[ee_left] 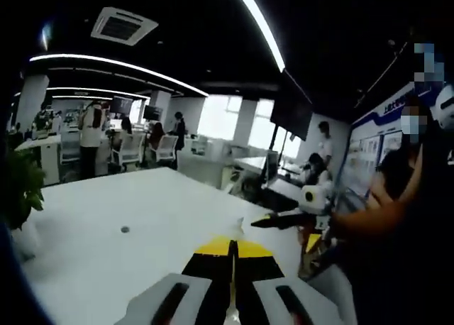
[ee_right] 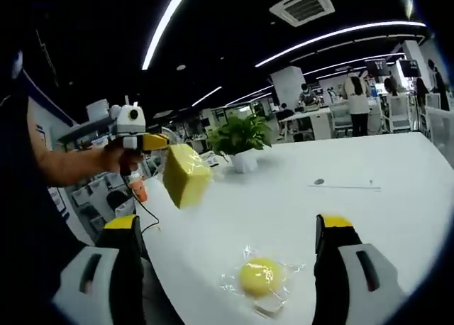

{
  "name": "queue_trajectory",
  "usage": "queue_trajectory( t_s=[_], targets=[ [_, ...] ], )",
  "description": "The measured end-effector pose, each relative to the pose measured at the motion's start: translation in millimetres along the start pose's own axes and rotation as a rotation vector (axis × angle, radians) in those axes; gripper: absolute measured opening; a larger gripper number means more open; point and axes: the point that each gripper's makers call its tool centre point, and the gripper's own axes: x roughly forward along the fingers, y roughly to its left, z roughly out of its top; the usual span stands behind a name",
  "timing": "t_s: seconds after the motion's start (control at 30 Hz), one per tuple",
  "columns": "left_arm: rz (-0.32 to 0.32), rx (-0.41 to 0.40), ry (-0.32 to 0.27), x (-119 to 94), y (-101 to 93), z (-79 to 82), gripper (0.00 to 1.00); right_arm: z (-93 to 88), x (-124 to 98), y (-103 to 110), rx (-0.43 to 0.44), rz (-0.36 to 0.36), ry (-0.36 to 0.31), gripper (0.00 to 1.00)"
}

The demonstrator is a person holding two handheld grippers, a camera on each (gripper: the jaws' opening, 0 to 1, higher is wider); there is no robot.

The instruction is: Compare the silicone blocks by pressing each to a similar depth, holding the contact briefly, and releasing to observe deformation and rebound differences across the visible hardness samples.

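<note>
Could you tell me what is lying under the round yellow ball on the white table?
The yellow ball rests on a crinkled clear plastic wrapper spread on the white table. What lies directly beneath the ball is covered.

Yellow-tipped blk/grey hand-held gripper (ee_right: 227, 250)

White table (ee_right: 397, 218), wrapped yellow ball (ee_right: 259, 276), plant (ee_right: 240, 135)

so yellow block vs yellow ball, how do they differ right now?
The block is boxy and bare; the ball is round and sits in clear wrap. The block is held in the air by the left gripper; the ball lies on the table, ungripped. The block looks larger. Both are yellow.
</note>
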Motion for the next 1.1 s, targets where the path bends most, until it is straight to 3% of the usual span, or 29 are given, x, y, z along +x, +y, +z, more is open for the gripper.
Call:
queue_trajectory(
  t_s=[0.13,0.23,0.3,0.53,0.6,0.83,1.1],
  targets=[
    [-0.007,0.001,-0.022,-2,-1.6,8.3,0.0,9.2,1,1,-0.036,0.022,0.009,0.96],
    [0.001,-0.01,-0.099,-4,-3.3,22.6,0.0,14.1,7,8,-0.066,0.054,0.012,0.96],
    [-0.003,-0.031,-0.117,-6,-3.7,26.3,0.0,19.5,11,14,-0.064,0.082,-0.002,0.96],
    [-0.031,-0.033,-0.111,1,-10.2,28.0,0.0,27.8,26,20,-0.077,0.134,-0.005,0.94],
    [-0.043,-0.029,-0.109,2,-12.8,28.5,0.0,36.7,28,22,-0.046,0.146,-0.037,0.95],
    [-0.071,-0.029,-0.125,4,-22.8,30.0,0.0,34.9,38,30,-0.072,0.171,-0.023,0.94],
    [-0.105,-0.043,-0.149,5,-35.1,36.7,0.0,36.1,53,54,-0.064,0.238,-0.042,0.89]
  ],
)
